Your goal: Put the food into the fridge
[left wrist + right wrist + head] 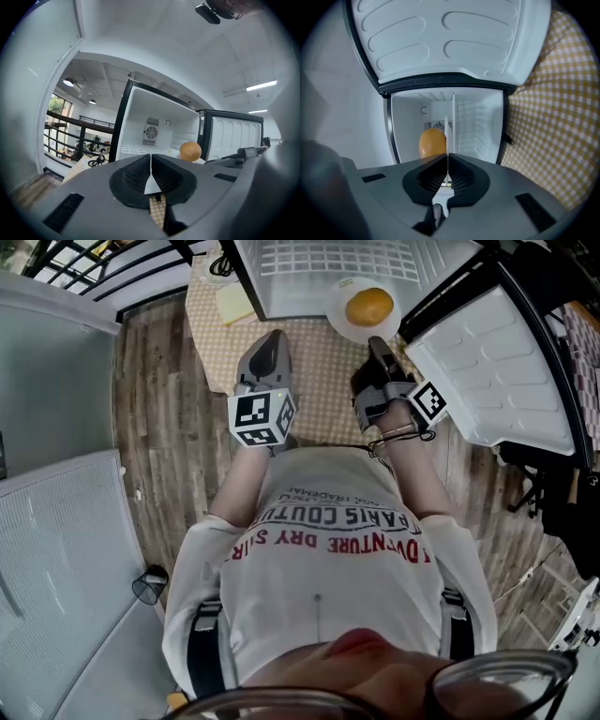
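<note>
A small white fridge (319,268) stands open at the far edge of the desk (319,371), which wears a yellow-and-white checked cloth. Its door (487,371) is swung wide to the right, showing its moulded white liner. The food (369,307) – round, orange and smooth-skinned – sits on a white plate (339,322) at the mouth of the fridge, just beside the hinge side.

The right tool (377,345) is clamped on the near rim of that plate; in the right gripper view the rim runs edge-on as a thin white line between the closed pads, with the food just behind it. The left tool (272,341) hovers over the checked cloth left of the plate, its jaws together on nothing.

The left gripper view shows a round fan grille (150,132) in the fridge's back wall. Print on the person's white shirt (328,559) – seen upside down – reads in part "PARIS COUTU" in black and "VENTURE DRY" in red.
</note>
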{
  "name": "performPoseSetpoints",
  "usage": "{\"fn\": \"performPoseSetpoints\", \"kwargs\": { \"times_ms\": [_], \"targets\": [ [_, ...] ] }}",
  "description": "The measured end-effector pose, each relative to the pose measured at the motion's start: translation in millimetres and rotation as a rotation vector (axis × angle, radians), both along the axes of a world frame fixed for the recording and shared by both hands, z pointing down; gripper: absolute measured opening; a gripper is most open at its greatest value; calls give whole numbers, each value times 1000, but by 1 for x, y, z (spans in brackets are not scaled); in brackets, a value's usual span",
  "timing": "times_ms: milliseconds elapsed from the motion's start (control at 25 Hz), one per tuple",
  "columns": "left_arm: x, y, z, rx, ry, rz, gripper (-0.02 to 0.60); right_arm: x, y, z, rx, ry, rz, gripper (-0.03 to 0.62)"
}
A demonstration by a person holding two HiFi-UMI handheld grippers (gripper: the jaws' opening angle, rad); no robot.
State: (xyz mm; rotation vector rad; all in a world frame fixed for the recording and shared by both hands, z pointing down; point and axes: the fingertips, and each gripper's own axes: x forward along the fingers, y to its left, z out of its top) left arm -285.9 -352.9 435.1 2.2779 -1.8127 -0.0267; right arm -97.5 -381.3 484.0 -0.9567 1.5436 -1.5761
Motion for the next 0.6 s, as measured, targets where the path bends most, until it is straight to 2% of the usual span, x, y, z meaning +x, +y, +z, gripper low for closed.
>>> {"fn": "performPoseSetpoints", "kwargs": {
  "times_ms": [600],
  "targets": [
    [9, -49, 18, -62, 28, 17, 28, -10, -90, -3, -31, 16, 18, 31]
  ]
}}
